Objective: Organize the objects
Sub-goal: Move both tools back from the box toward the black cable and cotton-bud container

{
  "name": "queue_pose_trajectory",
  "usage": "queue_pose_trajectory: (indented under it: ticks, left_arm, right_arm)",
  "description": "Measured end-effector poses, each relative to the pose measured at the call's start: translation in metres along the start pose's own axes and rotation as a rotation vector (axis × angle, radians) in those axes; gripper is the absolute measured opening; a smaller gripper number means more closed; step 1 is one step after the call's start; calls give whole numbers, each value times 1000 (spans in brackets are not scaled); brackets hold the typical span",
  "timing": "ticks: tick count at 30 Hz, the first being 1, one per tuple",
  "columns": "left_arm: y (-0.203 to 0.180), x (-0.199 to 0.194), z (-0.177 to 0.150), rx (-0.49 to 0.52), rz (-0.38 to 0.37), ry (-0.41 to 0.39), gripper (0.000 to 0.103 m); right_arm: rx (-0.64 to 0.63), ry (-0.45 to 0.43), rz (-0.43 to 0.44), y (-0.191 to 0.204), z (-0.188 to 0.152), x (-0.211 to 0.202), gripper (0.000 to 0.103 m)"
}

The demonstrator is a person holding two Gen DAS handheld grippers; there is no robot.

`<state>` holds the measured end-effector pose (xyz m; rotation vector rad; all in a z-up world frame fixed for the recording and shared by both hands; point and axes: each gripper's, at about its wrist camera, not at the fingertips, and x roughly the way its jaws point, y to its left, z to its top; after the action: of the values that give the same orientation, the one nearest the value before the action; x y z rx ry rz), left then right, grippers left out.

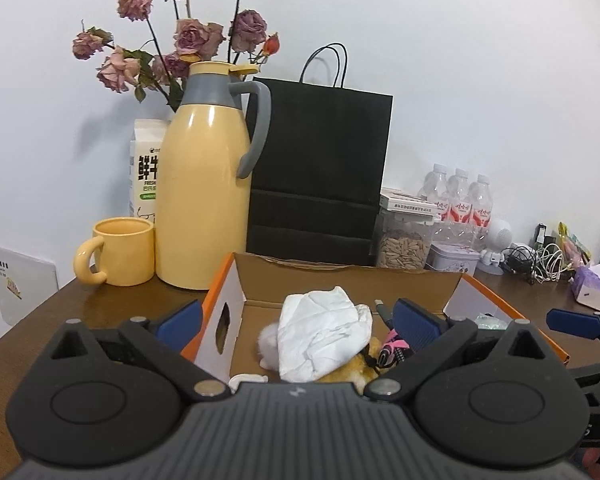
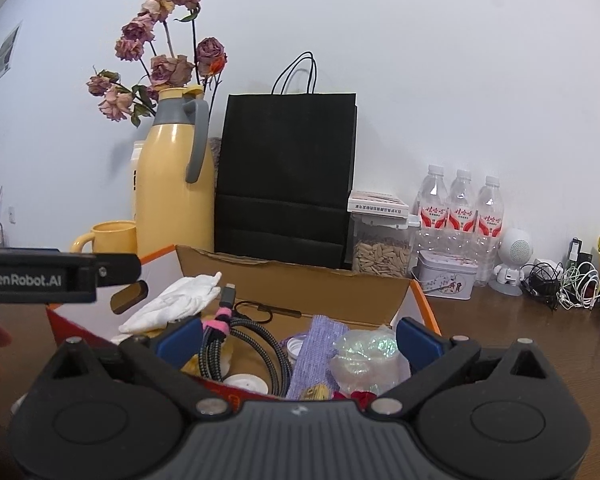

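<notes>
An orange-sided cardboard box (image 1: 340,270) (image 2: 300,276) stands open on the brown table. In it lie a crumpled white cloth (image 1: 320,332) (image 2: 176,300), a braided cable with a pink tie (image 2: 252,344), a purple cloth (image 2: 316,344), an iridescent wrap (image 2: 364,356) and a yellow plush (image 1: 348,372). My left gripper (image 1: 298,322) is open wide and straddles the box's left wall, holding nothing. My right gripper (image 2: 299,340) is open wide above the cable and purple cloth, pressing on neither. The left gripper's black body (image 2: 40,276) shows at the left edge of the right wrist view.
Behind the box stand a yellow thermos jug (image 1: 204,184), a yellow mug (image 1: 120,256), a black paper bag (image 1: 320,168), a seed jar (image 2: 380,256), a tin (image 2: 446,280), three water bottles (image 2: 460,208), a white robot figure (image 2: 512,264) and tangled cables (image 2: 568,284).
</notes>
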<state>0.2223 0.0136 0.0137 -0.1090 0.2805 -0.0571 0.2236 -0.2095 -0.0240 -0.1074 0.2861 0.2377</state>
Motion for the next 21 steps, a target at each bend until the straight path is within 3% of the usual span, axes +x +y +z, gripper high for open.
queue_pose_trajectory:
  ticks: [21]
  left_arm:
    - [27,-67,-13,38,18,64,103]
  right_arm:
    - [-78,43,64,26,-17,-44,103]
